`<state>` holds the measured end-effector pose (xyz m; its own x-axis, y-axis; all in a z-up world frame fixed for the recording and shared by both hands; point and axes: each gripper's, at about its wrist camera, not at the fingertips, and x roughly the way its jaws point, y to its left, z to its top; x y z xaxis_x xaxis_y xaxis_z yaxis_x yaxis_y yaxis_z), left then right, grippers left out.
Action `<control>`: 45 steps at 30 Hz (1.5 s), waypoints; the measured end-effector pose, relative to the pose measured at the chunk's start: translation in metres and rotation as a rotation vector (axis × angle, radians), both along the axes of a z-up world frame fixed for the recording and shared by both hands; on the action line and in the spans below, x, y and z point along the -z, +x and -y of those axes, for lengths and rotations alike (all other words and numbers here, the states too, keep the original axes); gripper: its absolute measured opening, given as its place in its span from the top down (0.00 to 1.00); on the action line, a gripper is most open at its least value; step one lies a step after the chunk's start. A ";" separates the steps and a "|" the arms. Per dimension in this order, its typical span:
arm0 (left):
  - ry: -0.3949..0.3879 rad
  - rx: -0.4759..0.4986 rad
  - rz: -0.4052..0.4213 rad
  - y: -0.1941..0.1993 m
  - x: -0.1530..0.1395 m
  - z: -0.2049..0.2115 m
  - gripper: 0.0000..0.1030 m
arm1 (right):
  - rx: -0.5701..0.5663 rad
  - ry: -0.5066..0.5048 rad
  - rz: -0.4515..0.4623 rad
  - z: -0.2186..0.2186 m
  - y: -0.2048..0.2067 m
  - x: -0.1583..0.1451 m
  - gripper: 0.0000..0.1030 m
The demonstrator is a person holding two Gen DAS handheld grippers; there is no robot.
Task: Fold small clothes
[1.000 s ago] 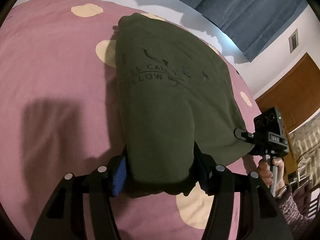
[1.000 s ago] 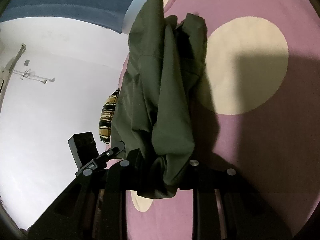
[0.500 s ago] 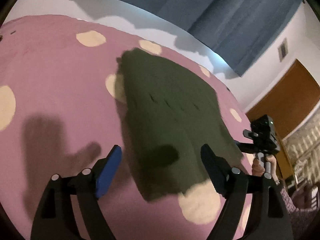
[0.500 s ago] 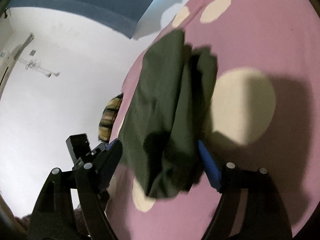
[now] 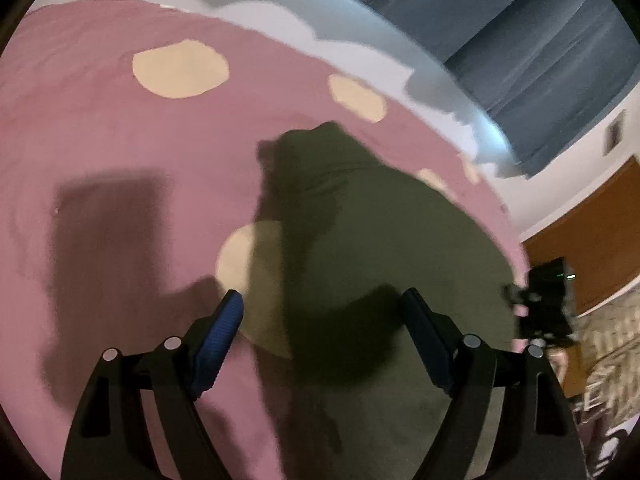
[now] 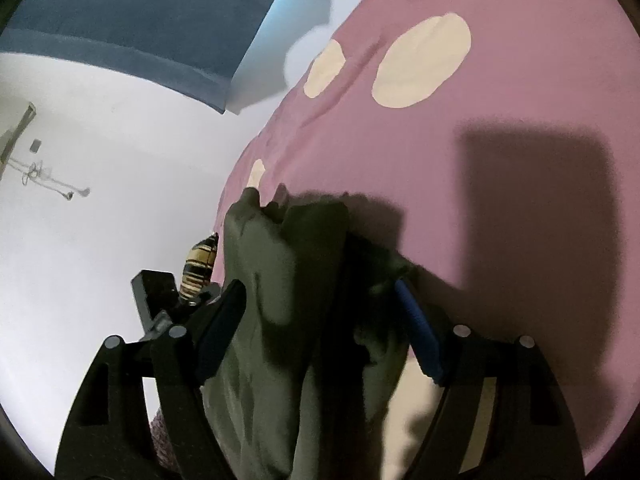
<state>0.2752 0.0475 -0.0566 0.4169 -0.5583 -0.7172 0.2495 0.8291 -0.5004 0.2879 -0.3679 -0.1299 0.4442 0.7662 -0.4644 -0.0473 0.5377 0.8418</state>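
**Pink spotted bed, green garment down, both grippers apart**

Pink bedspread (image 5: 120,140) with cream dots under everything; blue curtain (image 5: 540,60) and white wall behind, brown door (image 5: 592,256) off to the right of the left gripper. Striped cushion (image 6: 200,260) at bed edge, just beyond the right gripper's left finger.

Left gripper (image 5: 322,312): fingers spread wide, holding nothing. Dark green garment (image 5: 380,260) lying on the bedspread ahead of and beneath it, mostly between the fingers and toward the right one, reaching past the lower frame edge. Motion blur, print on fabric unreadable. Other hand-held unit visible beyond the right finger.

Right gripper (image 6: 320,300): fingers apart, nothing clamped. Same garment bunched in folds between the fingers and running below them, nearer the left finger; contact with the blue pad (image 6: 418,332) unclear. Block-shaped shadows on the bedspread ahead of both grippers.
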 end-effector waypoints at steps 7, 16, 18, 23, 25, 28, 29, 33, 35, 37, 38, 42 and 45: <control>0.079 0.014 0.063 -0.007 0.010 0.011 0.30 | -0.012 0.034 -0.057 0.001 0.006 0.023 0.76; 0.060 -0.009 0.052 -0.002 0.014 0.010 0.28 | -0.010 0.056 -0.051 0.000 0.006 0.025 0.78; 0.062 -0.012 0.053 -0.002 0.014 0.011 0.28 | -0.010 0.057 -0.052 -0.001 0.006 0.025 0.78; 0.062 -0.011 0.057 -0.001 0.015 0.011 0.28 | -0.009 0.062 -0.048 -0.002 0.005 0.023 0.78; 0.063 -0.012 0.056 0.000 0.015 0.012 0.28 | -0.009 0.065 -0.047 -0.002 0.006 0.023 0.78; 0.062 -0.012 0.054 0.001 0.015 0.013 0.27 | -0.009 0.076 -0.045 -0.003 0.006 0.022 0.78; 0.062 -0.012 0.053 0.001 0.015 0.013 0.27 | -0.008 0.079 -0.044 -0.003 0.006 0.022 0.78; 0.061 -0.020 0.046 0.003 0.015 0.013 0.25 | 0.007 0.104 -0.040 0.000 0.003 0.022 0.77; 0.060 -0.024 0.043 0.003 0.014 0.012 0.24 | 0.024 0.116 -0.043 0.003 -0.001 0.022 0.76; 0.065 -0.032 0.042 0.002 0.013 0.012 0.23 | 0.037 0.117 -0.046 0.006 -0.006 0.022 0.75; 0.069 -0.037 0.042 0.000 0.012 0.012 0.23 | 0.046 0.120 -0.049 0.009 -0.009 0.022 0.75; 0.093 -0.051 0.047 -0.005 0.008 0.011 0.23 | 0.077 0.124 -0.056 0.016 -0.020 0.022 0.72; 0.128 -0.060 0.064 -0.012 0.001 0.010 0.23 | 0.098 0.139 -0.060 0.022 -0.031 0.022 0.70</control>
<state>0.2629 0.0378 -0.0581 0.4938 -0.4369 -0.7518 0.2253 0.8994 -0.3747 0.2568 -0.3897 -0.1520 0.4949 0.7789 -0.3852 0.0521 0.4159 0.9079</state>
